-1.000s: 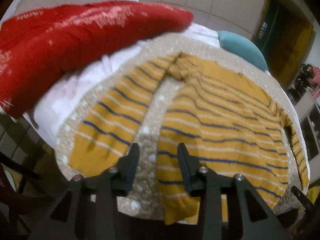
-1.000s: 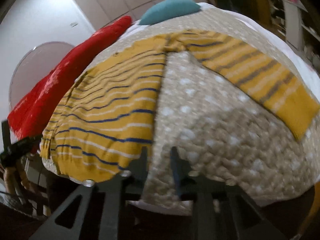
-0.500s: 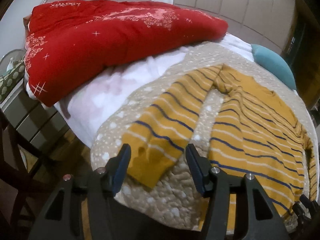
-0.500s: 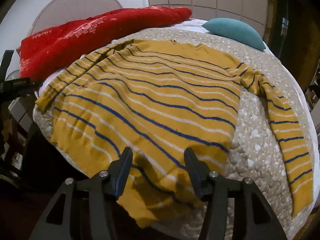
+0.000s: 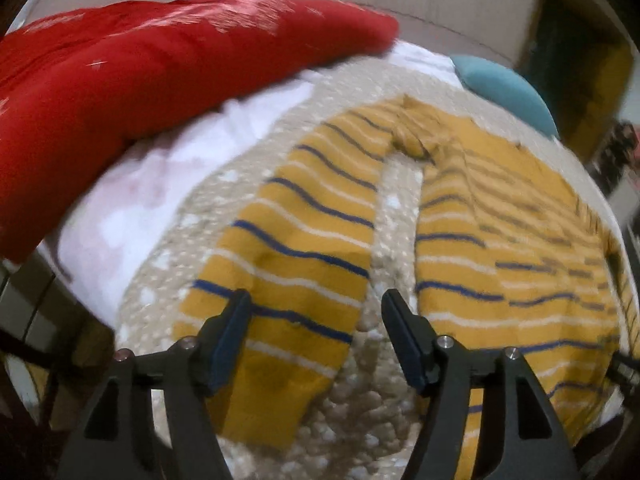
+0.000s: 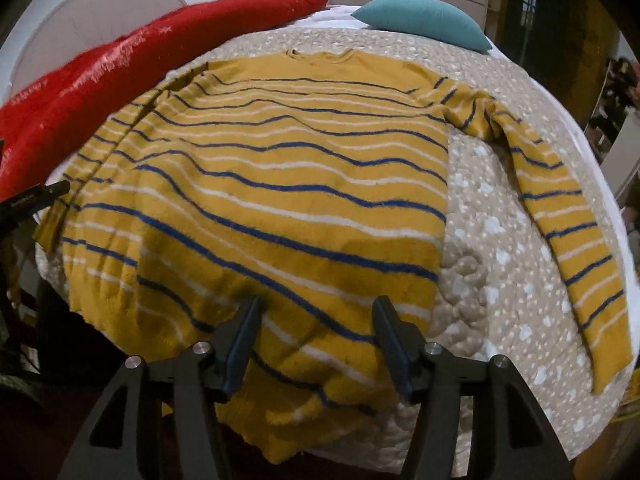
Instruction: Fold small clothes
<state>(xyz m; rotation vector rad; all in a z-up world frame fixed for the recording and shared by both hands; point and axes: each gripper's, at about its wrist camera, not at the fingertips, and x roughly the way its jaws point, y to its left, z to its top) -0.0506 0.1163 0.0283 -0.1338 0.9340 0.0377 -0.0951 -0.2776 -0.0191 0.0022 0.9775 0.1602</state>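
Observation:
A mustard sweater [image 6: 280, 184] with blue and white stripes lies flat, front up, on a beige spotted quilt [image 6: 492, 248], with both sleeves spread out. My left gripper [image 5: 316, 304] hovers just above the left sleeve [image 5: 296, 264] near its cuff. Its jaws are opening, the sleeve lies under the gap, and the pads are not pressing on it. My right gripper [image 6: 318, 308] hangs over the sweater's bottom hem [image 6: 312, 364] at the bed's near edge. Its jaws are opening too, with the hem below them and nothing gripped. The right sleeve [image 6: 568, 232] runs down the quilt's right side.
A red blanket [image 5: 152, 80] is heaped along the left of the bed on a white sheet [image 5: 168, 184]. A teal pillow [image 6: 420, 20] lies at the head. The quilt's edge drops off right below both grippers. A dark room opening [image 6: 560, 32] is at the far right.
The left gripper went left and down from between sleeve and body to over the sleeve's cuff end. The right gripper swung from bare quilt to the hem. Both sets of jaws widened.

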